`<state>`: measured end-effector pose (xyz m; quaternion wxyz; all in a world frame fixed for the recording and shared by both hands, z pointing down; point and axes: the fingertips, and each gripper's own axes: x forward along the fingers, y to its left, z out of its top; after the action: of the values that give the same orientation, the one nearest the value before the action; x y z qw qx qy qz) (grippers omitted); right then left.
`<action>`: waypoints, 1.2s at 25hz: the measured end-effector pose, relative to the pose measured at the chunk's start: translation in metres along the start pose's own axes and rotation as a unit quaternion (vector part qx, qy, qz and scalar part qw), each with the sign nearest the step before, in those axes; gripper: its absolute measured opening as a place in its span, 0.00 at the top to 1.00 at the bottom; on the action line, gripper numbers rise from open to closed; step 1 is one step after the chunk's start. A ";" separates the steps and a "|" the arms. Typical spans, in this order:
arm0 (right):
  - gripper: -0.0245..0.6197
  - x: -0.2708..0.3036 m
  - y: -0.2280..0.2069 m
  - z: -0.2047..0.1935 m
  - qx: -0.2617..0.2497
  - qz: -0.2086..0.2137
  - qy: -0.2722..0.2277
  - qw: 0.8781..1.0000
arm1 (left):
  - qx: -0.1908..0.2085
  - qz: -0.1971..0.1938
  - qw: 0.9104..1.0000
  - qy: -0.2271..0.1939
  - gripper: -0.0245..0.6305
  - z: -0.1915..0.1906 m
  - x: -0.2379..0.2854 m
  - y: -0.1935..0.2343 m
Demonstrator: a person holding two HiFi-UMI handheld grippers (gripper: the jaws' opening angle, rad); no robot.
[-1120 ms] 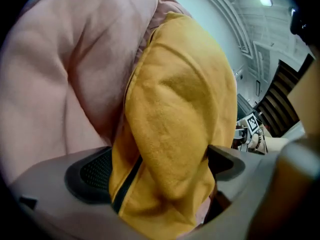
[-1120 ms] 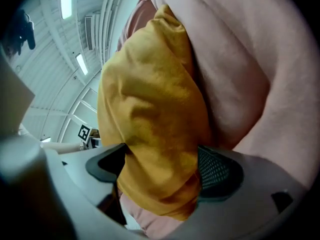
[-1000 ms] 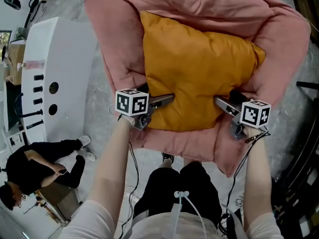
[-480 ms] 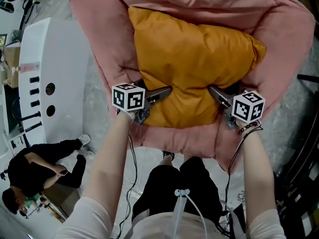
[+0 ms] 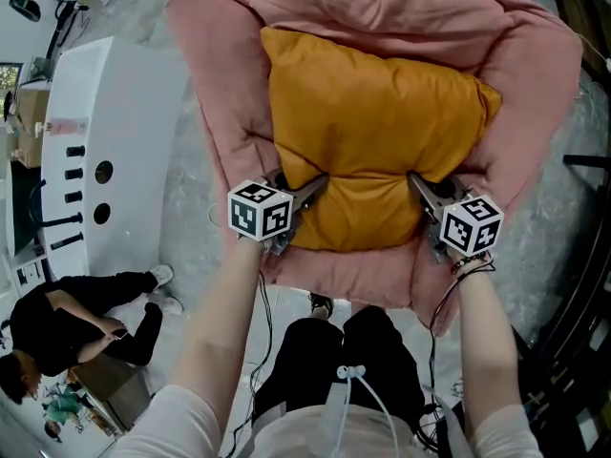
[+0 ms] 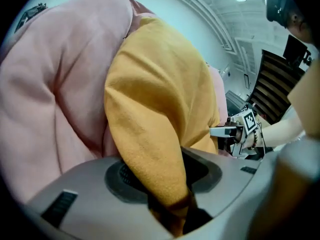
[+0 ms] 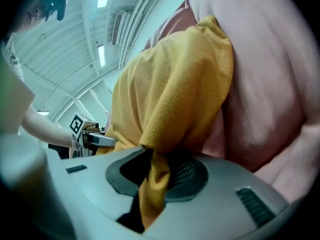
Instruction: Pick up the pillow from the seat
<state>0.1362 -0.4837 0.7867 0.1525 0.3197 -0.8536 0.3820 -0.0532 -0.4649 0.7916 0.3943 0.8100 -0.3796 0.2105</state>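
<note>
On the pink armchair (image 5: 220, 93), left gripper (image 5: 310, 187) and right gripper (image 5: 421, 185), jaws just closed, pinch corners of the orange pillow (image 5: 372, 122); an even lift seems next.

Grey left claw (image 5: 318, 183) and right claw (image 5: 416, 183) bear black-and-white marker cubes (image 5: 260, 210); wearer has white sleeves (image 5: 167, 427), black shorts (image 5: 305, 351), right-wrist bracelet (image 5: 470, 265).

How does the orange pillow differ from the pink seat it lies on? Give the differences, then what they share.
The pillow is orange, the seat pink. The pillow is smaller and lies inside the seat, whose padding surrounds it. The left gripper and right gripper, jaws having just closed, pinch the pillow's near corners; neither grips the seat. Both are soft, creased fabric.
</note>
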 end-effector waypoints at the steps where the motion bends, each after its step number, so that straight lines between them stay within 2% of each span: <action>1: 0.82 -0.003 0.003 0.002 0.000 -0.003 -0.004 1.000 | 0.000 0.000 1.000 -0.005 0.68 0.002 -0.005 -0.003; 6: 0.82 -0.025 0.024 0.016 -0.003 -0.014 -0.027 1.000 | 0.003 -0.004 1.000 -0.031 0.69 0.013 -0.028 -0.021; 15: 0.82 -0.075 0.074 0.094 -0.042 -0.033 -0.105 0.993 | 0.039 -0.010 0.993 -0.111 0.70 0.082 -0.086 -0.067; 21: 0.82 -0.105 0.116 0.154 -0.075 -0.038 -0.142 0.986 | 0.071 -0.013 0.985 -0.155 0.70 0.138 -0.133 -0.092; 30: 0.82 -0.136 0.173 0.241 -0.142 -0.035 -0.192 0.970 | 0.111 -0.006 0.968 -0.227 0.70 0.213 -0.196 -0.120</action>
<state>0.1198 -0.5188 0.4630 0.0428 0.3915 -0.9009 0.1825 -0.0727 -0.4992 0.4804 0.2065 0.8779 -0.4280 0.0597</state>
